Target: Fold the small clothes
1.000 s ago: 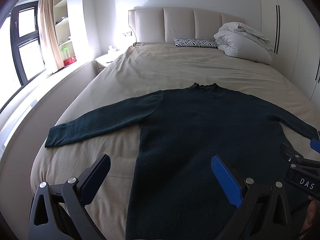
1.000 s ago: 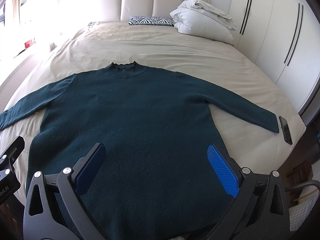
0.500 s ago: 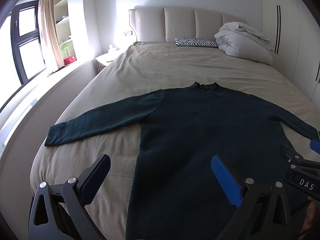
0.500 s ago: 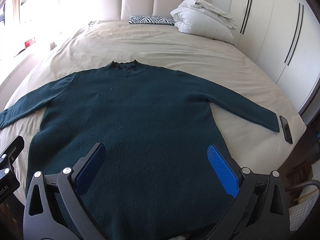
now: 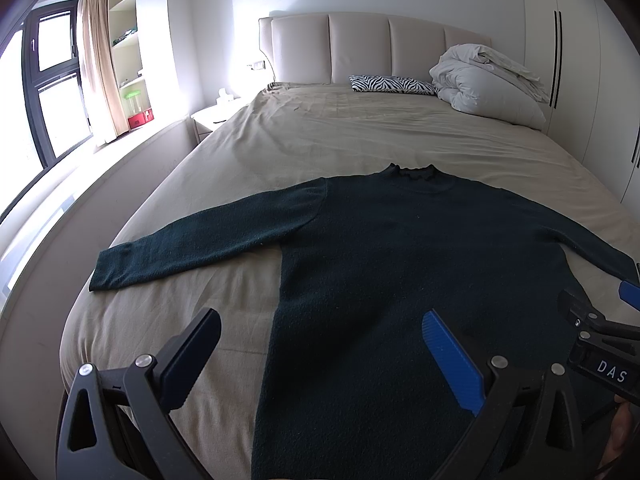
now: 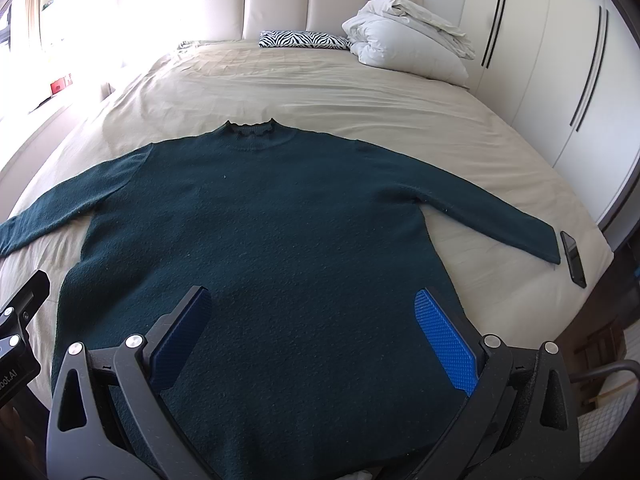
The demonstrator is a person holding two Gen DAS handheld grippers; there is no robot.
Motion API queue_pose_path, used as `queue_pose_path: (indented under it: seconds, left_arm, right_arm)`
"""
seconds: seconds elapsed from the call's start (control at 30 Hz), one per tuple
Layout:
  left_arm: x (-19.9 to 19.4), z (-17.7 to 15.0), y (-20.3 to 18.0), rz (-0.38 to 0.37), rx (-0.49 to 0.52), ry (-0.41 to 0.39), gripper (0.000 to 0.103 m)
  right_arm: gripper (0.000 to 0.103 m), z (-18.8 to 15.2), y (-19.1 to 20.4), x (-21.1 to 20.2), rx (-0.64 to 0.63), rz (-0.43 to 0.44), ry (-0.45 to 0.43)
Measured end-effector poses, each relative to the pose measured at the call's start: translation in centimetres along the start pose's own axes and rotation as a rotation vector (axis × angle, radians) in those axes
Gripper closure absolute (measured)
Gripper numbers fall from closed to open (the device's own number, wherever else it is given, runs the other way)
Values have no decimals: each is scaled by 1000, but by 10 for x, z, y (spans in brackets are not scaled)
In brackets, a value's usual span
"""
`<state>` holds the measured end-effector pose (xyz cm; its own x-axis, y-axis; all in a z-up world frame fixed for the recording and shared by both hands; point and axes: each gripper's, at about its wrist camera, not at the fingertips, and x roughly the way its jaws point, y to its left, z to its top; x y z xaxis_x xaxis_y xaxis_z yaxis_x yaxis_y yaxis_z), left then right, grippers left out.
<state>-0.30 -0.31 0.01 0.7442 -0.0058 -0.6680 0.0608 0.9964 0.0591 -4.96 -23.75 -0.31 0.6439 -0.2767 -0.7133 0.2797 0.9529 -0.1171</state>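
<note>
A dark green long-sleeved sweater (image 5: 400, 264) (image 6: 256, 232) lies flat on the beige bed (image 5: 352, 136) (image 6: 312, 96), collar towards the headboard and both sleeves spread out sideways. My left gripper (image 5: 320, 340) hovers open above the sweater's lower left edge, one finger over bare sheet and the other over the knit. Over the lower middle of the sweater, my right gripper (image 6: 316, 320) is open too, with nothing between its blue pads (image 6: 444, 340). The hem nearest me is hidden behind the gripper bodies.
A black phone (image 6: 573, 258) lies on the bed just past the right cuff. A folded white duvet (image 5: 488, 84) (image 6: 408, 46) and a zebra pillow (image 5: 392, 84) (image 6: 304, 39) sit by the headboard. Wardrobe doors (image 6: 560, 80) stand right, a window (image 5: 52, 88) left.
</note>
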Motion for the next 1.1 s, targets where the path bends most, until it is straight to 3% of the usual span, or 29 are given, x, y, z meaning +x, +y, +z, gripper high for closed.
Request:
queue_pose_path:
  seconds: [1.1]
  left_arm:
    - [2, 1, 4, -4, -4, 4, 0]
  right_arm:
    - [0, 1, 0, 1, -2, 2, 4]
